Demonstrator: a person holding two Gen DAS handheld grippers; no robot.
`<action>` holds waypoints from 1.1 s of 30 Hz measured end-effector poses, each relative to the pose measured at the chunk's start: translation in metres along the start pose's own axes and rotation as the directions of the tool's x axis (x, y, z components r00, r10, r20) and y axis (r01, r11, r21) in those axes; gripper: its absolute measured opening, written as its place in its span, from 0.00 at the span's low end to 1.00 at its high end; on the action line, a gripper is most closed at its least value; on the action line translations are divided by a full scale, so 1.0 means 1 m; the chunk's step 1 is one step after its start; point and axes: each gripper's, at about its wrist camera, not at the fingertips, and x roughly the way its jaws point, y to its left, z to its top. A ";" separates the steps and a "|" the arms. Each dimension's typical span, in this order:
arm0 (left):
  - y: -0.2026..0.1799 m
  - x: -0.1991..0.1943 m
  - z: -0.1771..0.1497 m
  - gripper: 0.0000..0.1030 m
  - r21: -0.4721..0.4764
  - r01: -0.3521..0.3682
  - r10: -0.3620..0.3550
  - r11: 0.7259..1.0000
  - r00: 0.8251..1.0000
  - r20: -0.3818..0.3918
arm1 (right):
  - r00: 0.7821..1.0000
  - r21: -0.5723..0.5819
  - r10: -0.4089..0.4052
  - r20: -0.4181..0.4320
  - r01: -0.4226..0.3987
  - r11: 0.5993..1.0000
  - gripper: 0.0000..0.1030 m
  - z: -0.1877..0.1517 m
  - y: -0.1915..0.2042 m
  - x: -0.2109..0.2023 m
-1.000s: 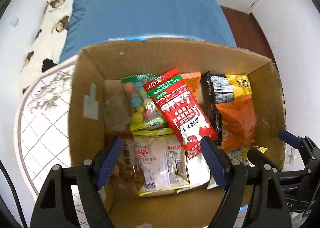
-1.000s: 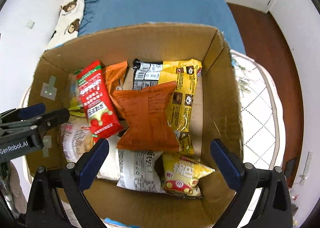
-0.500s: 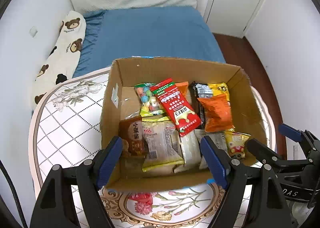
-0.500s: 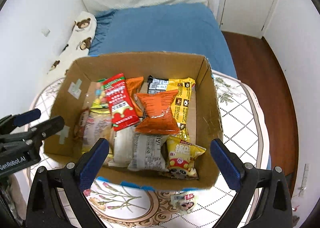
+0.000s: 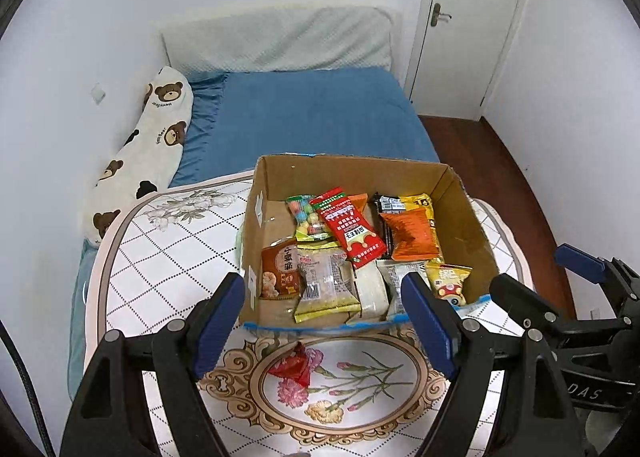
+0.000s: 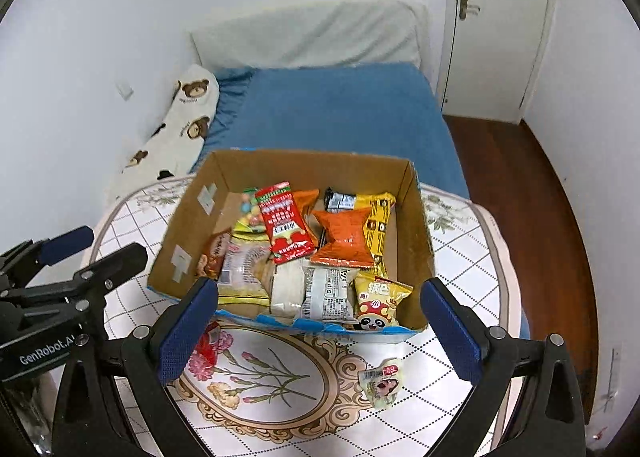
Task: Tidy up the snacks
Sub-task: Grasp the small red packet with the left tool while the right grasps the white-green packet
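Note:
A cardboard box (image 5: 468, 213) (image 6: 420, 225) on the patterned table holds several snack packets, among them a red packet (image 5: 350, 231) (image 6: 286, 225), an orange bag (image 5: 412, 235) (image 6: 344, 237) and a yellow panda bag (image 6: 380, 299). A small red packet (image 5: 294, 365) lies on the table in front of the box. A small pale packet (image 6: 382, 383) lies on the table near the box's front right corner. My left gripper (image 5: 324, 321) is open and empty, held back above the table's front. My right gripper (image 6: 320, 325) is open and empty, beside it.
The round table (image 5: 160, 257) has a floral cloth. A blue bed (image 5: 316, 117) with a bear-print pillow (image 5: 156, 137) lies behind it. A white door (image 5: 472, 25) and wooden floor (image 6: 520, 185) are at the right.
Both grippers have pulled back and up from just over the box. The whole box, the table and the room now show. Both stay open.

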 end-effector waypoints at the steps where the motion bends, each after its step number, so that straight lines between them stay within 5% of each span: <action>1: 0.001 -0.004 -0.002 0.77 -0.005 0.002 -0.002 1.000 1.000 0.006 | 1.000 0.001 0.002 0.006 -0.002 1.000 1.00 -0.001 0.001 -0.005; 8: 0.018 -0.006 -0.024 0.77 -0.073 -0.026 0.025 0.997 1.000 -0.011 | 0.998 0.074 0.070 -0.006 -0.070 0.995 0.99 -0.030 -0.009 -0.015; 10: 0.027 0.007 -0.036 0.77 -0.099 -0.054 0.049 0.994 0.997 -0.053 | 0.996 0.119 0.075 -0.045 -0.070 0.990 0.82 -0.044 -0.021 -0.001; 11: 0.031 0.015 -0.043 0.77 -0.107 -0.068 0.060 0.992 0.995 -0.076 | 0.993 0.140 0.091 -0.071 -0.081 0.987 0.64 -0.050 -0.027 0.007; 12: 0.037 0.026 -0.051 0.77 -0.117 -0.084 0.071 0.990 0.991 -0.111 | 0.988 0.171 0.109 -0.110 -0.090 0.981 0.61 -0.060 -0.035 0.020; 20: 0.059 0.109 -0.100 0.77 -0.117 -0.131 0.083 0.984 0.934 -0.348 | 0.956 0.365 0.131 -0.264 -0.027 0.931 0.61 -0.117 -0.096 0.096; 26: 0.048 0.160 -0.110 0.77 -0.042 -0.115 0.086 0.993 0.899 -0.429 | 0.940 0.399 0.118 -0.319 0.021 0.917 0.62 -0.132 -0.116 0.128; 32: 0.036 0.206 -0.117 0.77 0.022 -0.096 0.094 0.995 0.864 -0.495 | 0.907 0.421 0.147 -0.394 0.036 0.906 0.74 -0.138 -0.119 0.163; 33: 0.035 0.209 -0.118 0.67 0.027 -0.098 0.099 0.995 0.866 -0.490 | 0.902 0.412 0.142 -0.408 0.043 0.910 0.74 -0.140 -0.117 0.170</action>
